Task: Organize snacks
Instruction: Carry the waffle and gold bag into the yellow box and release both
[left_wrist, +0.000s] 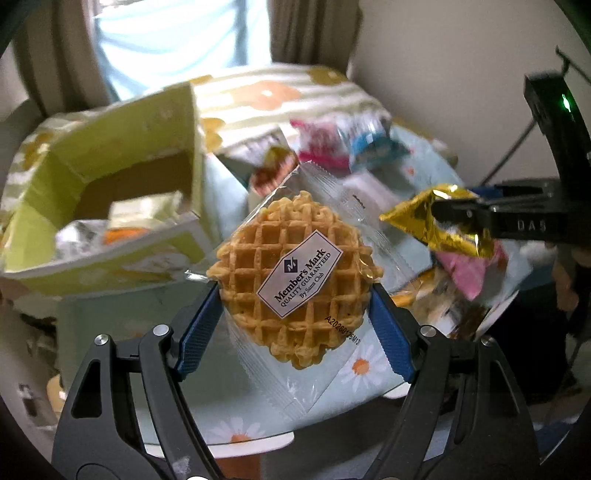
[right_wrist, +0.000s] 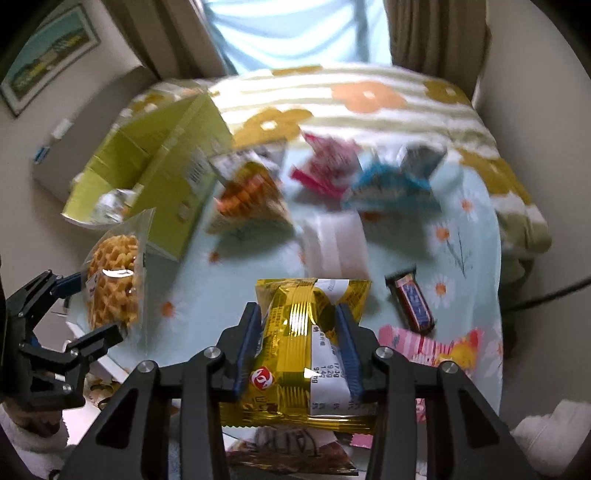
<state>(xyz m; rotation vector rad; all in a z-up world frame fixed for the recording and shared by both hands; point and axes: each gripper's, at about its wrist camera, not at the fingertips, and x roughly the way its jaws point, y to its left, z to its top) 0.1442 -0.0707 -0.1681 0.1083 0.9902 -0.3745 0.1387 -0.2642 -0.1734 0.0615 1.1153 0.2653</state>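
Over table (left_wrist: 258, 424): claws (left_wrist: 295, 314) clamping snacks (left_wrist: 295, 273)

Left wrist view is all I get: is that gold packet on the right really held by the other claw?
Observer: Yes. In the right wrist view both blue pads of the right claw press the sides of the gold packet.
Operator: Anything printed on it?
Observer: A round red logo and a white label with small numbers.
Operator: What's hidden beyond it?
Observer: A dark chocolate bar lies on the daisy tablecloth, just right of the packet.
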